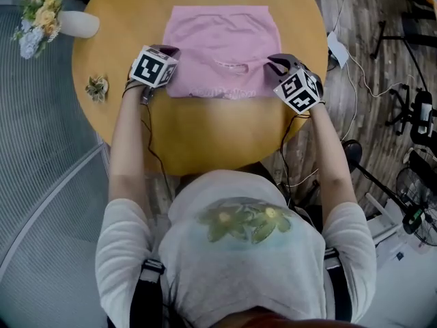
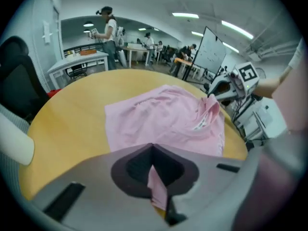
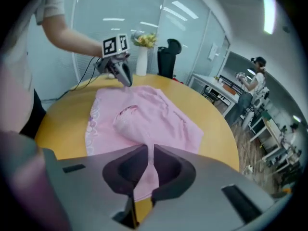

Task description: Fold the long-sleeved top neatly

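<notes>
1. Pink top lay part-folded on the bench's far half.
2. Left tool and right tool were each pinched tight on its fabric, at its left and right edges.
3. Fold was getting set up, I reckon. Next move needs both sides lifted evenly.

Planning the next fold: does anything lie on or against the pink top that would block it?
Nothing visible does. Left gripper and right gripper are shut on the pink long-sleeved top; the white vase and small plant stand apart, leftward on the round wooden table.
</notes>
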### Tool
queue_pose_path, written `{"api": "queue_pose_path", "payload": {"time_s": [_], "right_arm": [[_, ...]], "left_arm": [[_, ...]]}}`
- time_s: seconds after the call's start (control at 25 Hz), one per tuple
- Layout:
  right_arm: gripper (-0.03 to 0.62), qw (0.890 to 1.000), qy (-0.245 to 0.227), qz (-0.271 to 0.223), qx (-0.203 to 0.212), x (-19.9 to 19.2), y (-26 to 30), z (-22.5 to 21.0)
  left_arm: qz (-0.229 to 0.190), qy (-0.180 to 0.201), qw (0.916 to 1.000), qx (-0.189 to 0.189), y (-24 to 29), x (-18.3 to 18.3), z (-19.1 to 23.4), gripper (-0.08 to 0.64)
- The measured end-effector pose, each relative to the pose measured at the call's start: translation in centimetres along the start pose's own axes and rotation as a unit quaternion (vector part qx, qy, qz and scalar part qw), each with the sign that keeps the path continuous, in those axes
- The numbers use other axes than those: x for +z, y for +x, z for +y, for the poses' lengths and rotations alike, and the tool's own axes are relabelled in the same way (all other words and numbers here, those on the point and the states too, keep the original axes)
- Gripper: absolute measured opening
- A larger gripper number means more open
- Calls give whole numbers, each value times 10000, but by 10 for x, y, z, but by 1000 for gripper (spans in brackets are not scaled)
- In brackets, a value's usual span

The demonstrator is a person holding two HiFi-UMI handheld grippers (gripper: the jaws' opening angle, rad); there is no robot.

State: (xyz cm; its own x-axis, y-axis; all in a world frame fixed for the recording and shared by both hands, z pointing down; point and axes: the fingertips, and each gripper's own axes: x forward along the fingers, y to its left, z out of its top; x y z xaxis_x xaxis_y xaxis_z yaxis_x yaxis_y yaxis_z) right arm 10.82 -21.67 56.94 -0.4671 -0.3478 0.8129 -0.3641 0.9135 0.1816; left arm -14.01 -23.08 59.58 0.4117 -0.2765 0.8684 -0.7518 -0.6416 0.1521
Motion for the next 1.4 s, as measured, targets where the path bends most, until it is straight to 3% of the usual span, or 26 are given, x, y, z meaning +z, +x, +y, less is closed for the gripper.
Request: {"api": "queue_pose_path", "payload": {"time_s": [0.08,0.16,0.2,0.24,0.28,0.44,0.52,0.56,0.76,0.96,1.28,1.4], "right_arm": [[49,9983,472,-319,-115,10,-9,-10],[49,9956,849,-314,-243,11,-4,-24],[50,9942,1029,-167,-280,7,4,-29],[51,9920,1230,32,-267,0,14,-33],[60,9888,1462,240,-196,-8,25,-34],[124,9698,2319,762,-4,-35,51,-32],[109,9646,2536,726,-44,-38,48,-32],[58,9635,2599,638,-41,-38,44,-32],[44,9611,2743,-139,-289,-14,4,-42],[44,9586,2679,-582,-769,13,-12,-62],[44,9493,2722,-915,-1277,48,-24,-108],[44,9432,2870,-930,-1390,56,-20,-134]], "left_arm": [[-461,-199,9987,-56,-12,10,0,3],[-675,-29,9977,-27,-14,22,0,4],[-602,143,9981,-35,-9,26,-2,37],[-415,318,9986,-84,0,28,-5,133],[-157,486,9986,-132,10,27,-7,164],[856,1066,9906,112,45,7,0,166],[997,734,9923,96,45,-5,0,125],[937,522,9942,61,40,-7,-2,42],[-166,-99,9998,111,-8,11,-2,17],[-1149,-689,9903,359,-48,32,15,17],[-2029,-603,9728,940,-86,91,45,17],[-2139,-467,9674,1270,-87,123,67,17]]}}
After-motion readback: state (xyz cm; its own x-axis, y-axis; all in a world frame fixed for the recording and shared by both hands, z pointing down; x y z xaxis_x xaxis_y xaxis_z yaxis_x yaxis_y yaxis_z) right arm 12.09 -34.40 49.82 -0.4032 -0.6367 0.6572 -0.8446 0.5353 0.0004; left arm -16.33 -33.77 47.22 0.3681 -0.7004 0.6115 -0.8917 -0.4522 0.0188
